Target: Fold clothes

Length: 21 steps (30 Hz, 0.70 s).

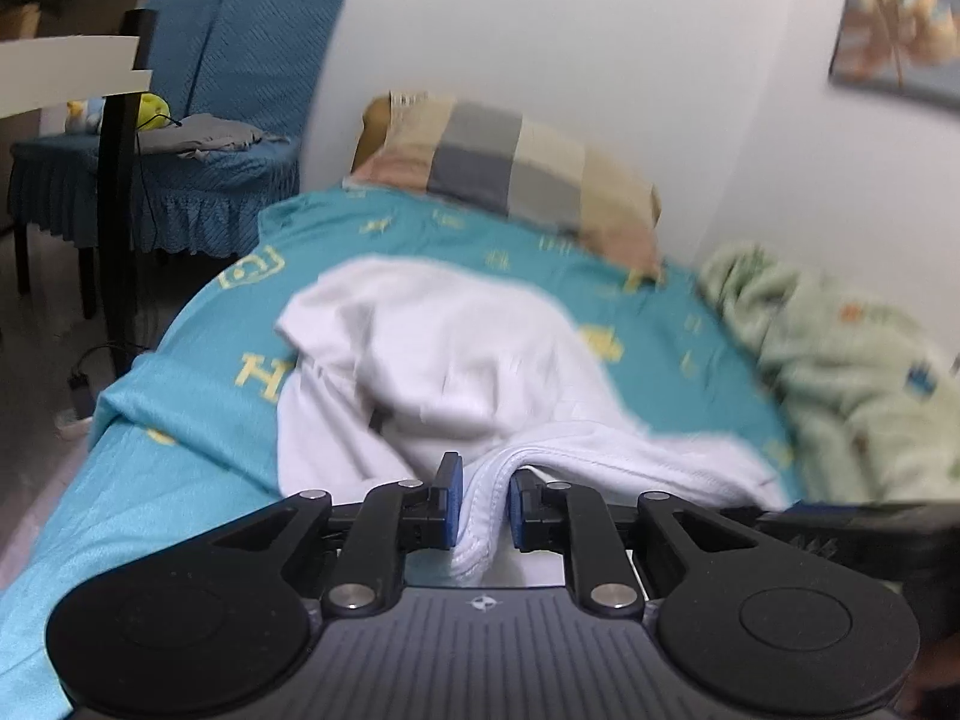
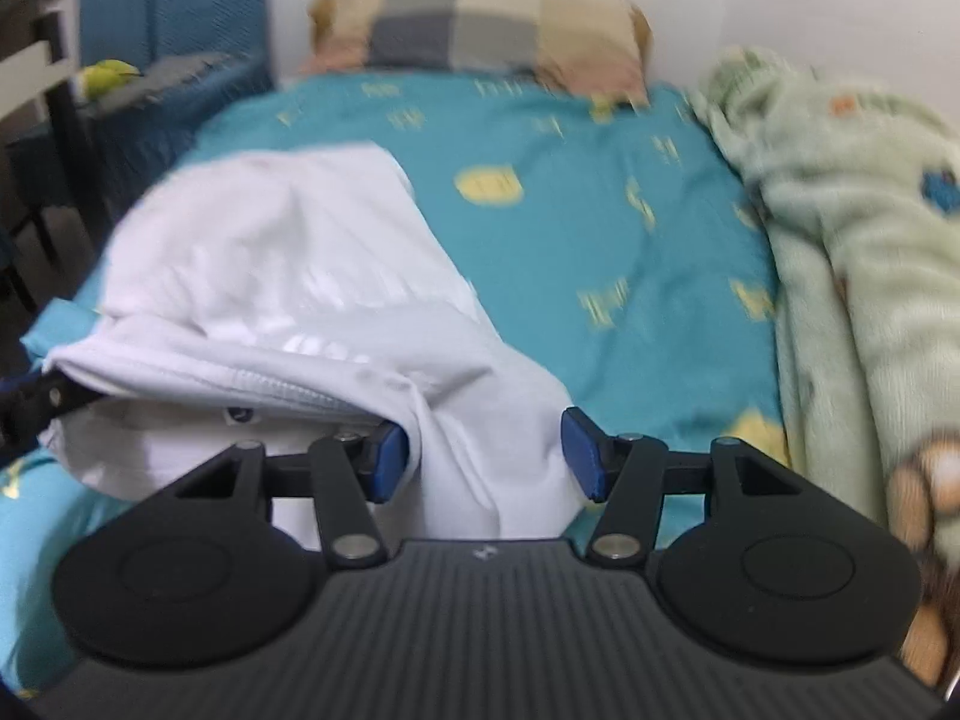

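White garment [image 1: 456, 360] lies crumpled on the bed's teal sheet [image 1: 180, 420], left-centre of the mattress, partly lifted at its near edge. Left gripper [image 1: 485, 501]: jaws clamped on a ribbed hem of the garment, cloth bunched between the blue pads. Right gripper [image 2: 486, 453]: jaws apart, a fold of the same garment [image 2: 288, 276] hanging loose between them, left pad touching cloth, right pad clear. In the right wrist view a black finger of the left gripper shows at the left edge under the raised hem.

Around: checked pillow [image 1: 510, 168] at the head of the bed against the white wall; pale green fleece blanket [image 1: 852, 372] heaped along the right side of the bed, just beside the garment's free side. Blue-covered chair [image 1: 198, 120] left of the bed with grey cloth and a yellow-green item on its seat. Framed picture [image 1: 900, 18] on the wall, top right. Both views motion-blurred.
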Available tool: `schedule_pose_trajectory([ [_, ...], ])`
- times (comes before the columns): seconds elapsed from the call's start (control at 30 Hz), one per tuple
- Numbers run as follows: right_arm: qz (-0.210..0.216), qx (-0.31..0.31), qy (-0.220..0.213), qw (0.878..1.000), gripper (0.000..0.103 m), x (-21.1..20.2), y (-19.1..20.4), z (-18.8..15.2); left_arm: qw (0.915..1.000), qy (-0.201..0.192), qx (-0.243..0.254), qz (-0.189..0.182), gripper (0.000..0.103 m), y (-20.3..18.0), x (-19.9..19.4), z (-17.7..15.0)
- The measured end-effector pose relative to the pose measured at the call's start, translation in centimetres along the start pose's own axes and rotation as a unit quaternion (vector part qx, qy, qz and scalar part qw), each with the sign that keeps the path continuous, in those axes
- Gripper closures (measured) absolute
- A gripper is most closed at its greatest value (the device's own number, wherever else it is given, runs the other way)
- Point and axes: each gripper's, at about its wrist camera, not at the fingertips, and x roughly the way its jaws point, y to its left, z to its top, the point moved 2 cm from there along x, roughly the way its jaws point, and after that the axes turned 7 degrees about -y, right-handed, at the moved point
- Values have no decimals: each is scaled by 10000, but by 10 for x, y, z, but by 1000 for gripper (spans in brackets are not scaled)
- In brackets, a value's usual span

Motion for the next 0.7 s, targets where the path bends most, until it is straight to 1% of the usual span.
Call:
schedule_pose_trajectory([
  [0.03, -44, 118, 123, 9998, 46, 3, -4, -3, 9999, 79, 109, 87, 82, -2, 4, -7],
  [0.1, -5, 523, -11, 9986, 47, -6, -16, -3, 9997, 115, 137, 151, 81, -2, 5, -9],
  [0.17, 150, 668, -513, 9963, 47, -22, -19, 7, 9996, 131, 137, 199, 80, -1, 5, -10],
  [0.2, 158, 658, -814, 9944, 47, -31, -20, 11, 9996, 139, 136, 222, 80, 0, 5, -10],
  [0.27, 114, 617, -1458, 9873, 48, -49, -21, 23, 9994, 156, 136, 270, 75, 1, 5, -11],
  [0.3, 93, 584, -1766, 9825, 48, -57, -22, 28, 9993, 164, 135, 294, 75, 1, 5, -11],
  [0.33, 66, 520, -1945, 9795, 48, -61, -22, 31, 9993, 173, 135, 317, 75, 2, 5, -12],
  [0.37, 71, 463, -1987, 9789, 48, -61, -23, 34, 9992, 181, 134, 341, 76, 2, 5, -12],
  [0.4, 81, 477, -1896, 9807, 48, -57, -27, 36, 9991, 189, 134, 365, 78, 3, 5, -13],
  [0.43, 121, 595, -1762, 9825, 48, -51, -32, 36, 9990, 197, 134, 388, 84, 3, 5, -13],
  [0.47, 118, 747, -1630, 9837, 48, -43, -39, 35, 9993, 110, 51, 354, 91, 5, 1, -9],
  [0.57, 110, 1203, -1231, 9850, 48, -20, -60, 34, 9991, -258, -287, 185, 94, 10, -14, 6],
  [0.63, 205, 1722, -1021, 9795, 48, -10, -76, 30, 9974, -503, -512, 72, 95, 14, -23, 16],
  [0.7, 197, 1906, -914, 9772, 47, -1, -81, 26, 9959, -657, -613, -81, 95, 13, -31, 24],
])
